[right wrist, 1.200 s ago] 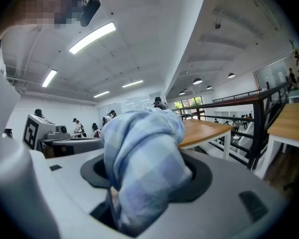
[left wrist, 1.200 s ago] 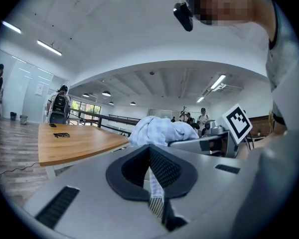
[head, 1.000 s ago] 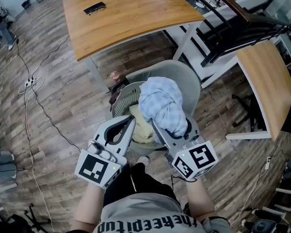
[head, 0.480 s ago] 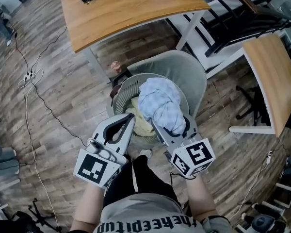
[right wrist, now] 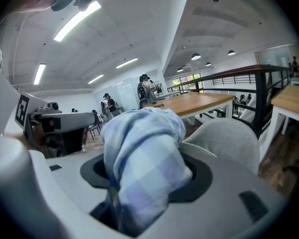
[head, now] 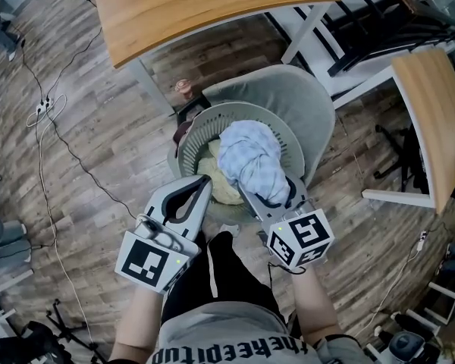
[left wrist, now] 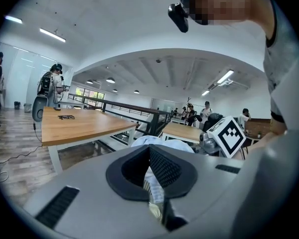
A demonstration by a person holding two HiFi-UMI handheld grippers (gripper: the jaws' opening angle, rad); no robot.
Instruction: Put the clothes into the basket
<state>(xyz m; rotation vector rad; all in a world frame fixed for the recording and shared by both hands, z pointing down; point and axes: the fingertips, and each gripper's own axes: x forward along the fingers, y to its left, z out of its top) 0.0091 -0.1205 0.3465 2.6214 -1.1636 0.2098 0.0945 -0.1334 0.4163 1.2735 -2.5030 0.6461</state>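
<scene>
Lowered since a second ago: pale blue checked cloth bundle [head: 250, 158], now down within the rim of the round grey slatted plastic basket [head: 188, 139] rather than above it. Lies with its long axis running near to far, rounded bunched end at the far side, narrower end pinched at the near side. Soft and crumpled, woven in faint squares. Hangs above a pale yellow garment [head: 218, 184] already inside the basket. Clamped by the right gripper [head: 271, 197], jaws kept fairly wide by the thick wad of fabric filling the gap between them. Left gripper [head: 205, 180] just to the left, over the basket's near left rim, jaws drawn together to a narrow slit and gripping nothing. Backed on the far right by a smooth grey moulded shell chair [head: 296, 101], all above wood-plank flooring [head: 98, 127]. Farther off, a curved light wooden tabletop [head: 205, 6] on white legs.
</scene>
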